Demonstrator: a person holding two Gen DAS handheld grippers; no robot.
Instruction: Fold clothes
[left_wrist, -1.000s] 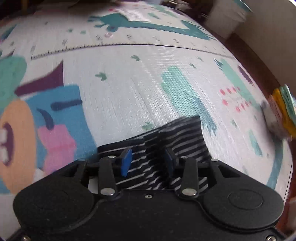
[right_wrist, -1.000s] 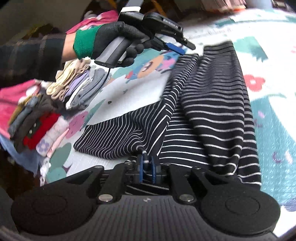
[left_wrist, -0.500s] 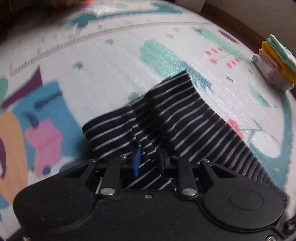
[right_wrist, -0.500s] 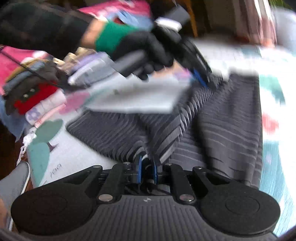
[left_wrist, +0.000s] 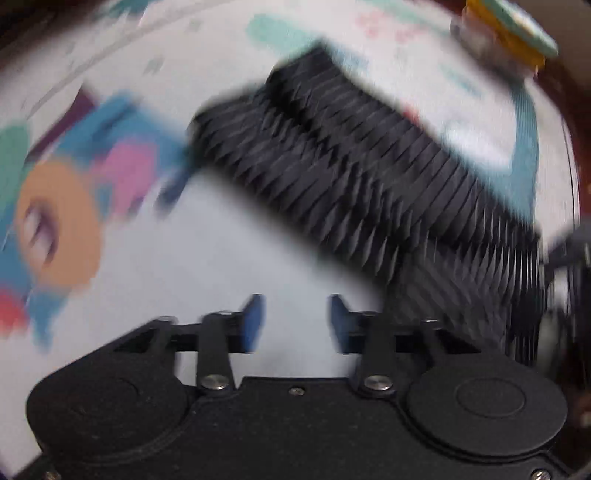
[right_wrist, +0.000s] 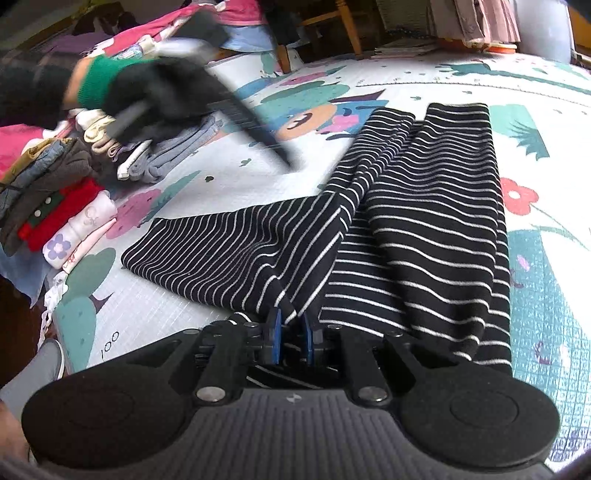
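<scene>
Pinning the near edge of the striped garment (right_wrist: 424, 221) at lower centre of the right view, my right gripper (right_wrist: 290, 332) stays clenched on the cloth, anchoring it on the play mat (right_wrist: 546, 258). My left gripper (left_wrist: 295, 321), half a second ago closed on the far hem, now hangs spread and empty, garment at upper right.

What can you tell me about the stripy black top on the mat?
The stripy top is black knit with thin white lines. It lies on the play mat, its body folded lengthwise and one sleeve spread flat to the left. The right gripper pinches its near edge. The left gripper is open and off it.
</scene>
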